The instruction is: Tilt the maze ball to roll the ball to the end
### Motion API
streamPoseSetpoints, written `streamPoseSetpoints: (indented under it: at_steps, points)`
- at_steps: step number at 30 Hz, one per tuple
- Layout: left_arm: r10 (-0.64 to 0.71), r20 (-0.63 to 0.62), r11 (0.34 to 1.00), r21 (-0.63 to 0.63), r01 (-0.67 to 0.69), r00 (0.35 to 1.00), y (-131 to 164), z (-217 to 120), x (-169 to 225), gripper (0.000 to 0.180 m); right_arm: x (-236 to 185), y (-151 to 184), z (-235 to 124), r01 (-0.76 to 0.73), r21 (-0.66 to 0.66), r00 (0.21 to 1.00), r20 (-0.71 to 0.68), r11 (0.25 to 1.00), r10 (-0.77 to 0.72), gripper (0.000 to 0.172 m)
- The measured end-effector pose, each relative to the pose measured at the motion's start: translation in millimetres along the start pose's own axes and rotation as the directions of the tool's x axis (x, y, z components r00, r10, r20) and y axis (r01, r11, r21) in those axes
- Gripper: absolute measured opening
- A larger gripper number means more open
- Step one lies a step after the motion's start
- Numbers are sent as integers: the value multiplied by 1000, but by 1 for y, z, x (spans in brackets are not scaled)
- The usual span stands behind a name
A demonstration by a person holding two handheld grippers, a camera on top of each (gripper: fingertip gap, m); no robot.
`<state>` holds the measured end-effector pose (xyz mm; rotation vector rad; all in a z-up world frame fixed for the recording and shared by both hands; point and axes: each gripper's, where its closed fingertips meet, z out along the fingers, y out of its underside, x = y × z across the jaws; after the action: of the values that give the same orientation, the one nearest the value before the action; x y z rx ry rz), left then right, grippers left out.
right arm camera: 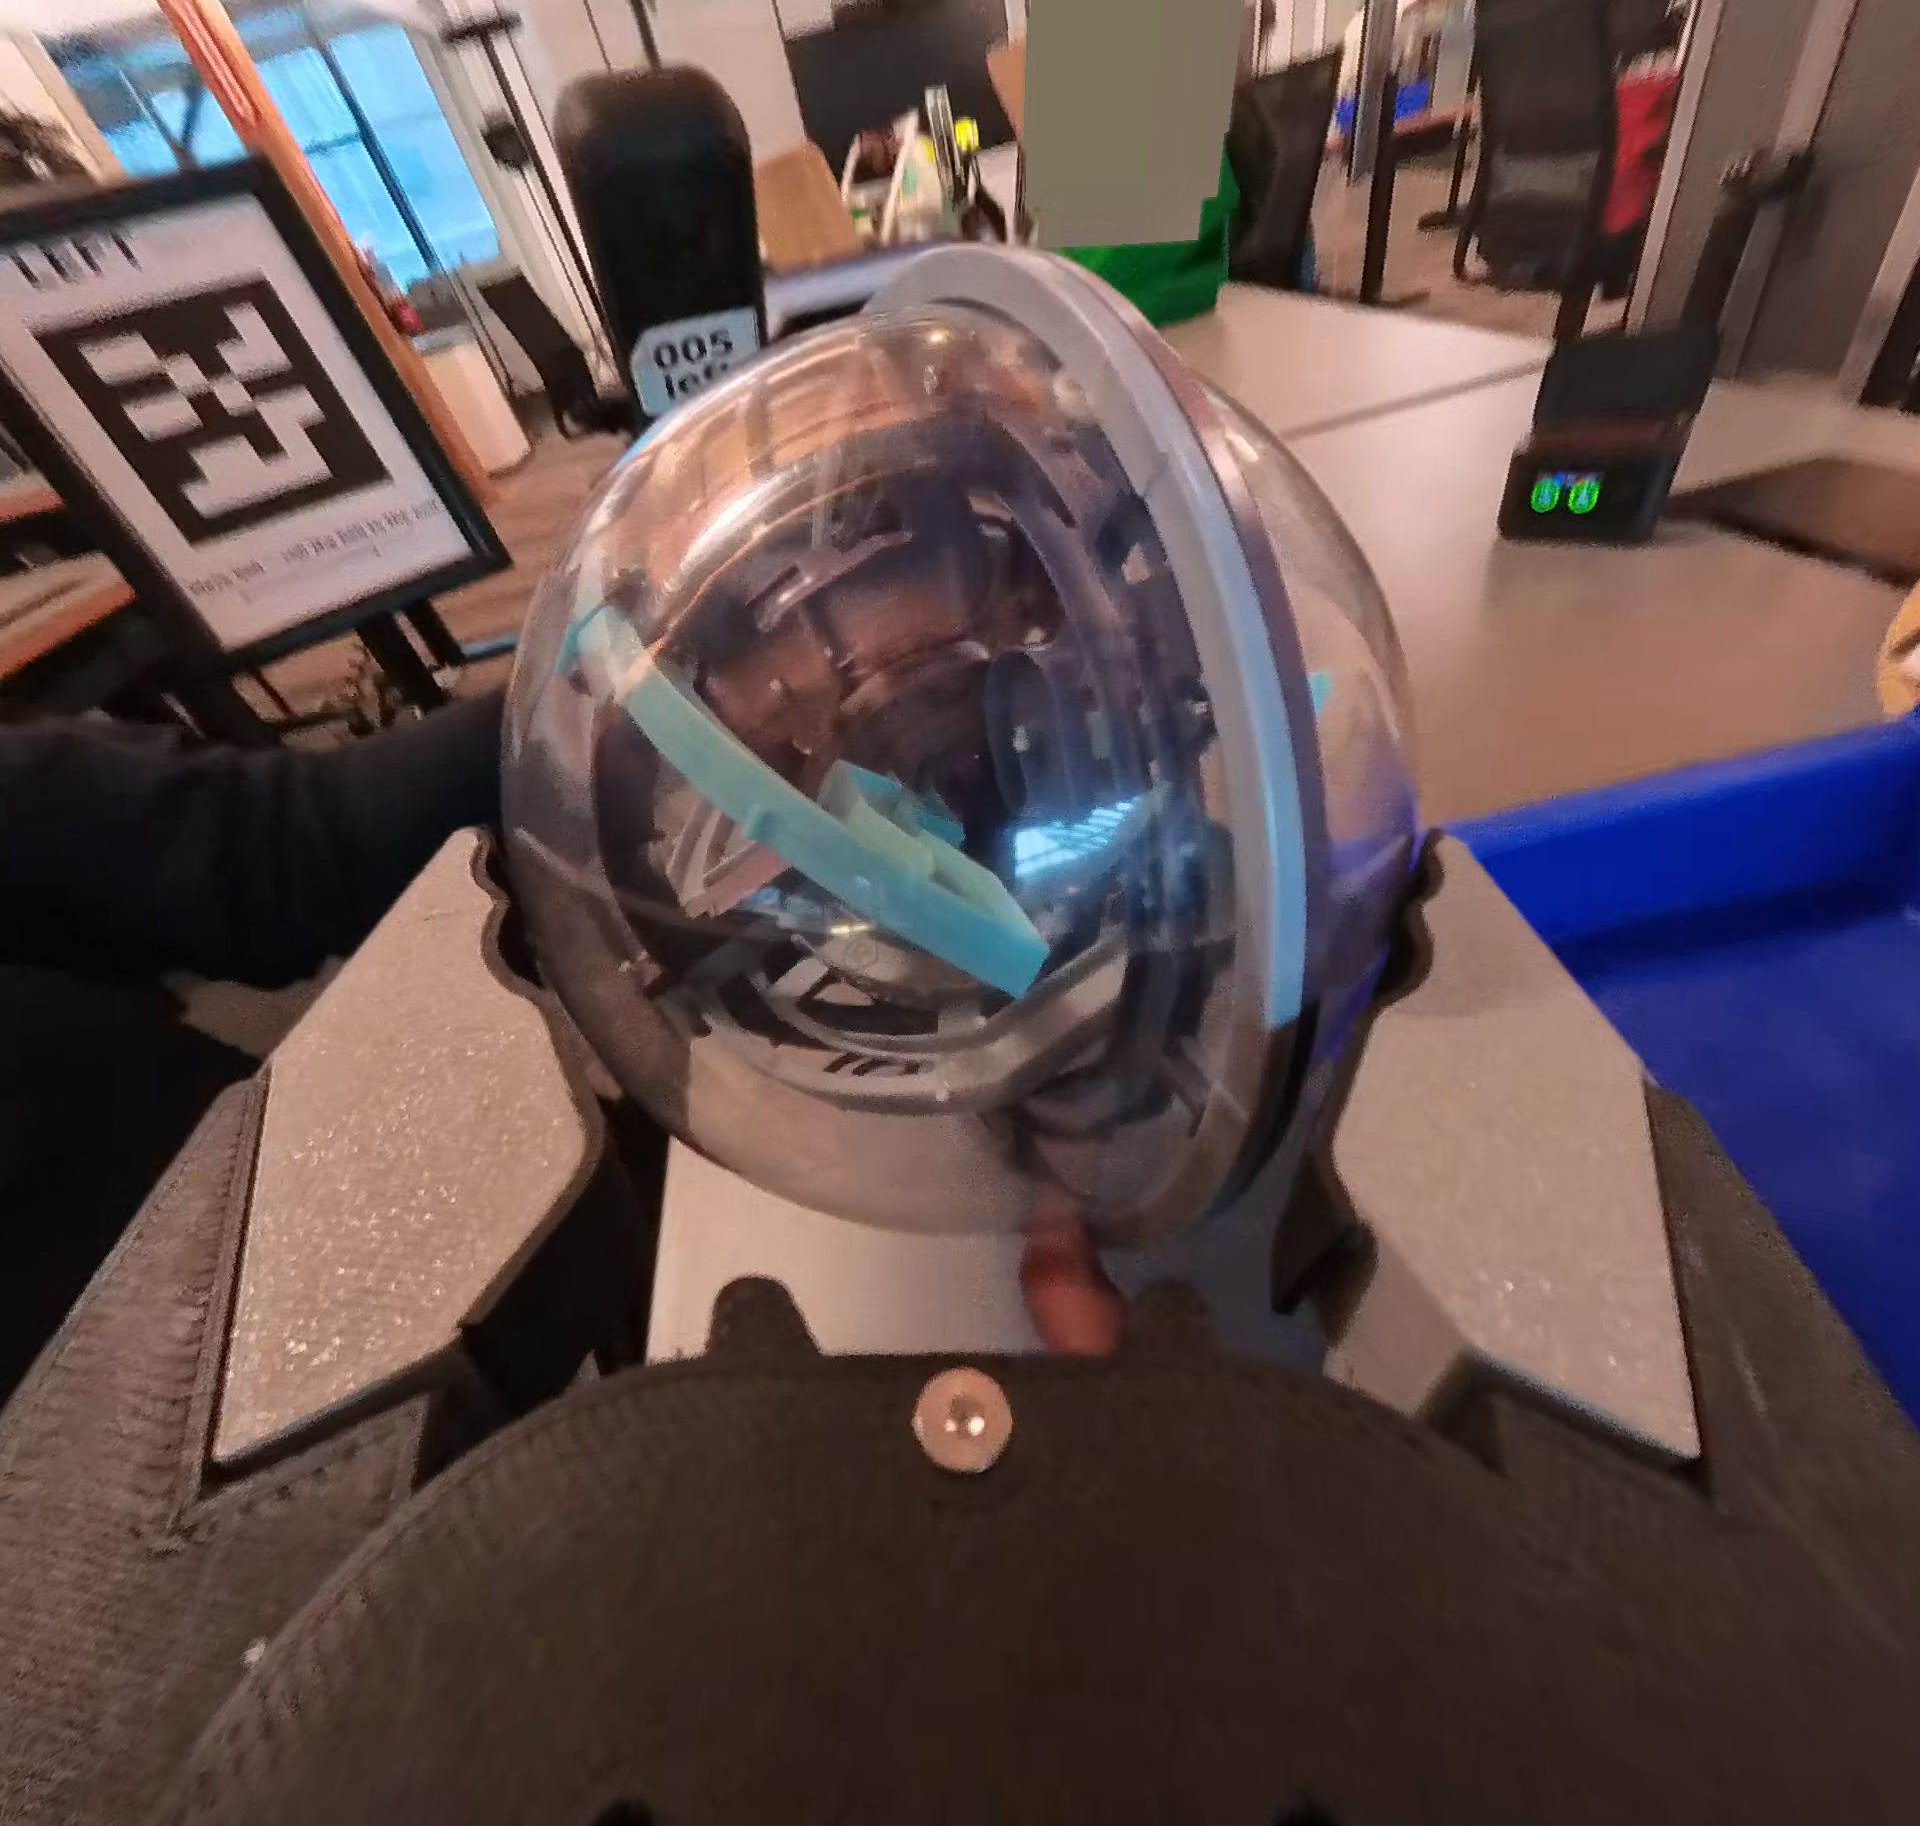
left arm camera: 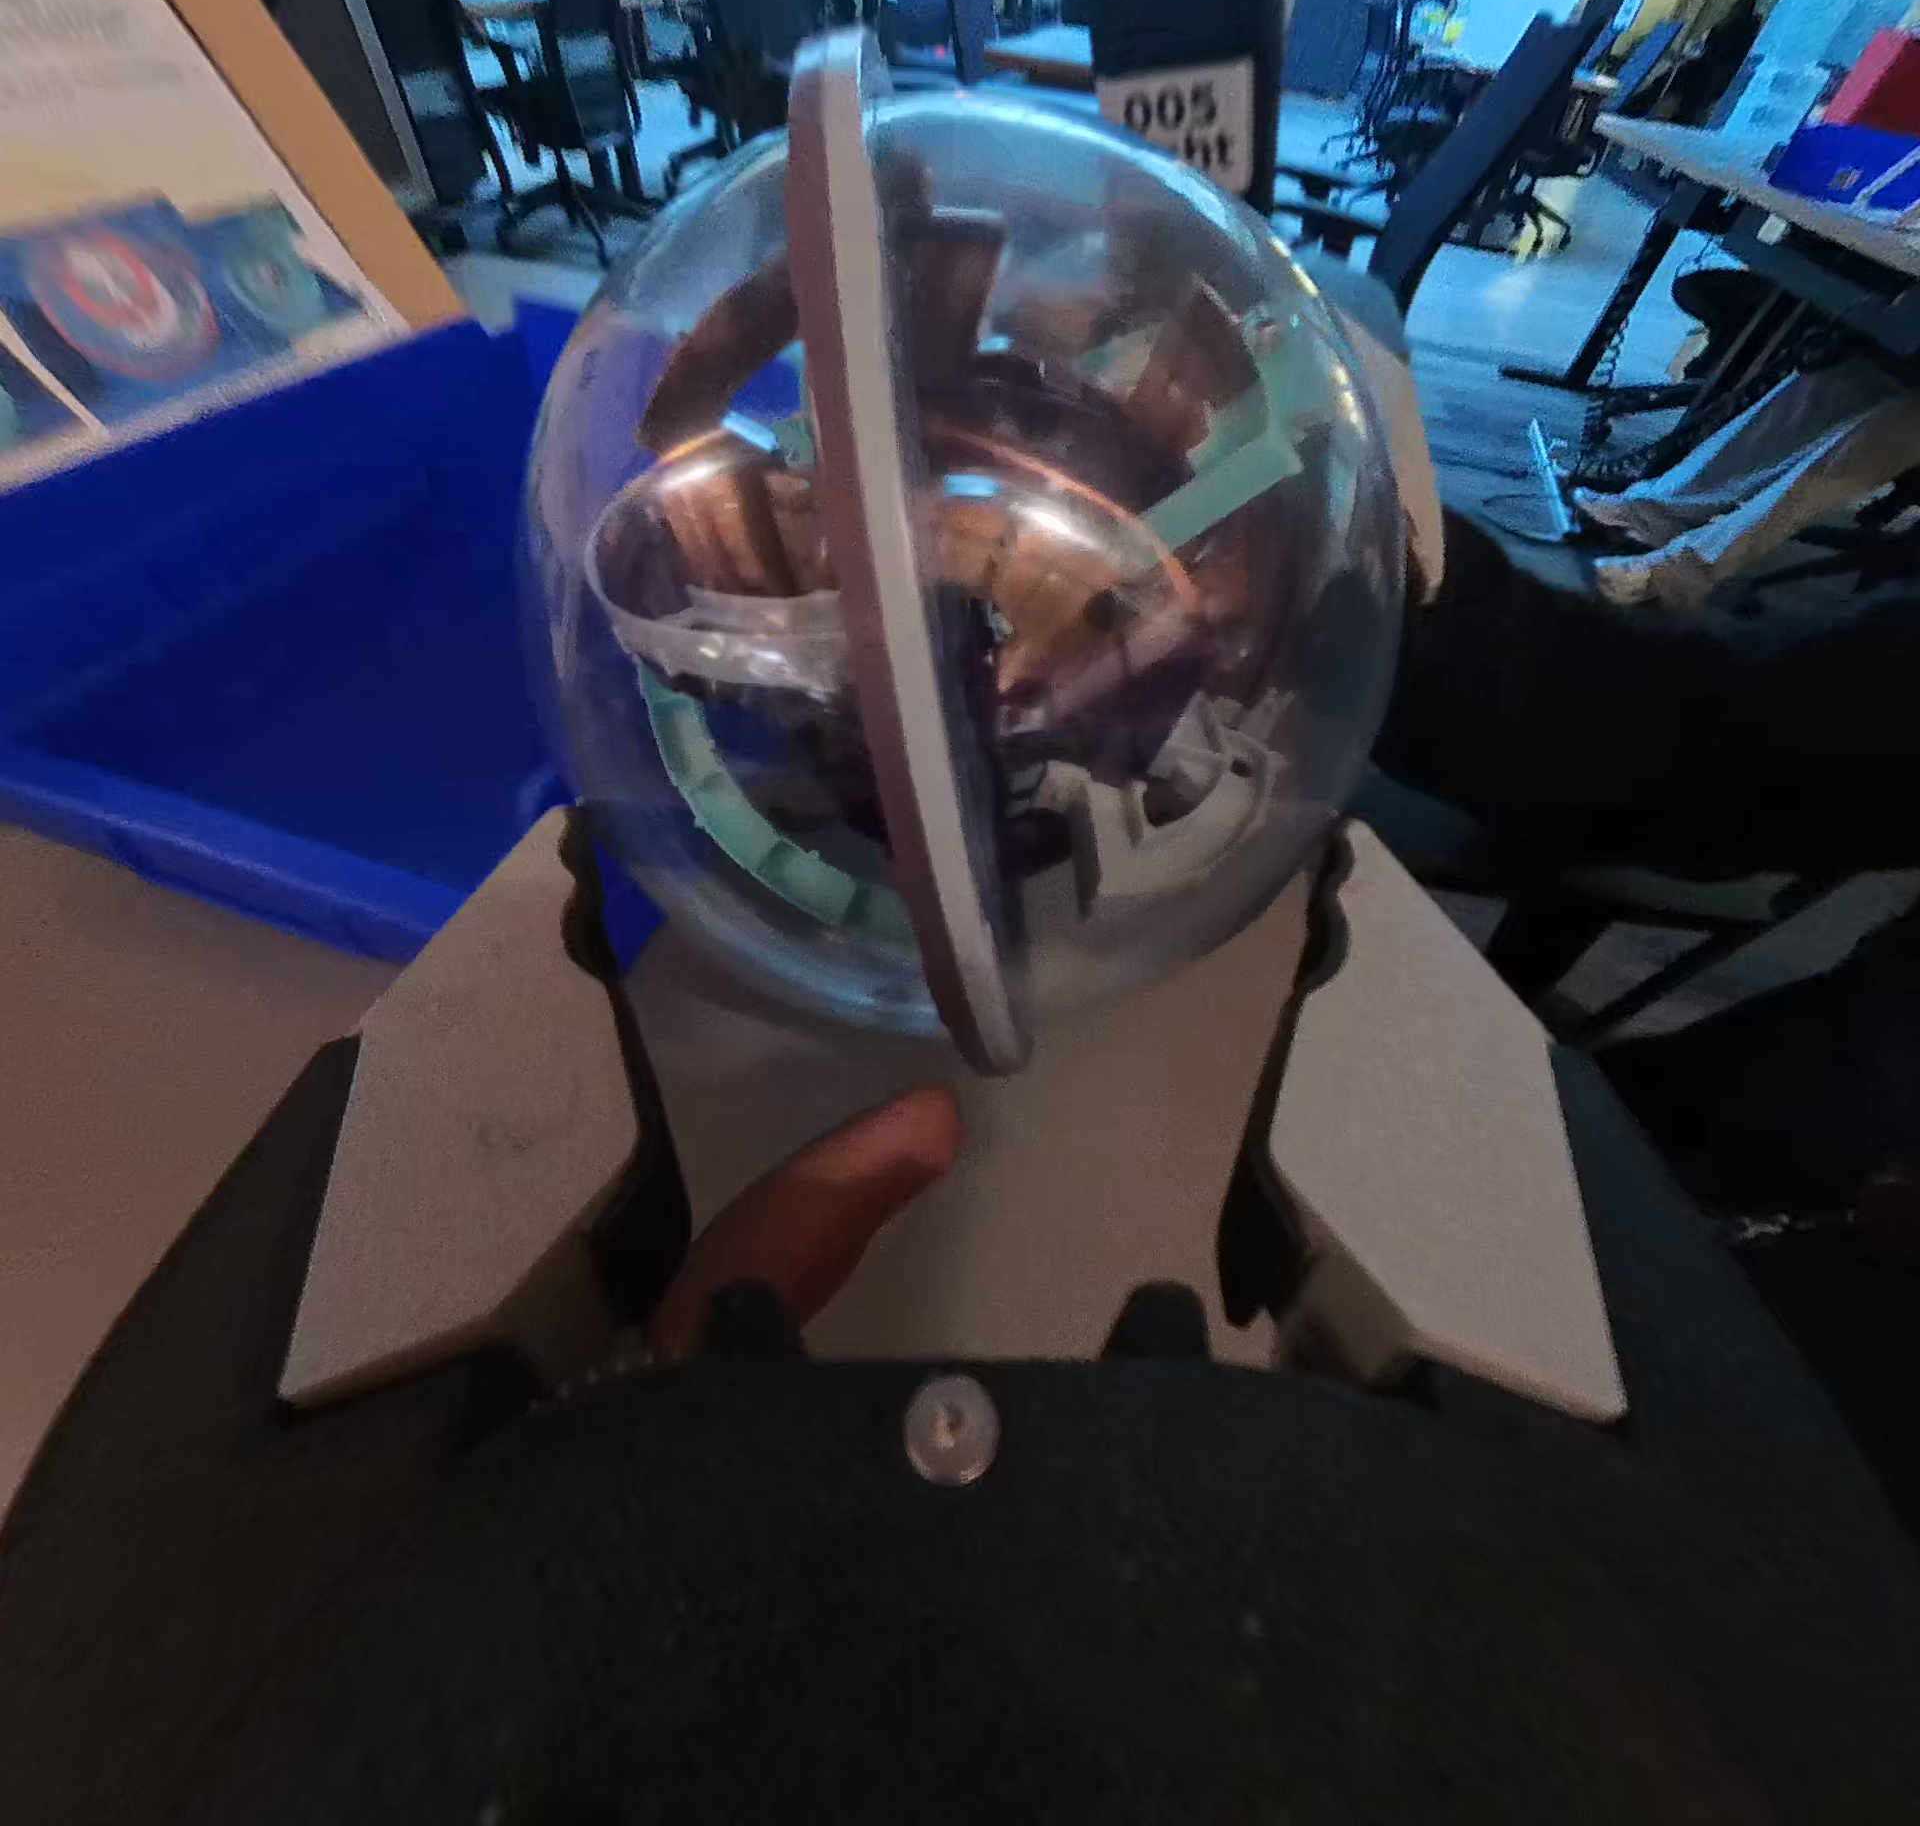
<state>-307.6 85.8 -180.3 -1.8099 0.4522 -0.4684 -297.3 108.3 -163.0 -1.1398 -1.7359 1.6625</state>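
maze ball point(left arm camera: 966, 571) is sitting w/ its grey seam ring near upright btwn both grippers: left gripper point(left arm camera: 956, 841) and right gripper point(right arm camera: 961, 862) each clamping it wide, pads pressing opposite sides.

Left gripper point(left arm camera: 956, 820): black textured printed body, two broad pale grey angular finger plates point(left arm camera: 468, 1132) edged with wavy black rubber pads point(left arm camera: 613, 997), one round silver screw point(left arm camera: 951, 1428) centred on the near housing. Right gripper point(right arm camera: 956, 872): same build, speckled grey plates point(right arm camera: 395, 1205), silver screw point(right arm camera: 961, 1421). A black sleeve point(right arm camera: 208, 841) shows at the left.
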Motion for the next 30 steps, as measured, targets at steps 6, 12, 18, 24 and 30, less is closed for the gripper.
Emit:
streamPoseSetpoints:
  at_steps: [6, 12, 18, 24, 30]
  points:
    - [94, 24, 994, -61, -92, 995, -56, -18, 8, 132, -19, -65, -10, 118, 40, 993, -28, 992, -117, 158]
    - [261, 52, 965, -38, -259, 964, -133, -38, 24, 133, -50, -145, -28, 312, 37, 947, -90, 949, -308, 157]
    - [404, 92, 915, -49, -401, 910, -192, -56, 46, 132, -85, -203, -43, 460, 45, 882, -135, 887, -451, 157]
    - [499, 132, 867, -49, -497, 857, -231, -75, 65, 132, -114, -241, -49, 559, 64, 823, -162, 827, -544, 157]
    - [520, 132, 851, -162, -499, 844, -246, -78, 75, 133, -122, -250, -58, 533, 205, 846, -156, 821, -510, 157]
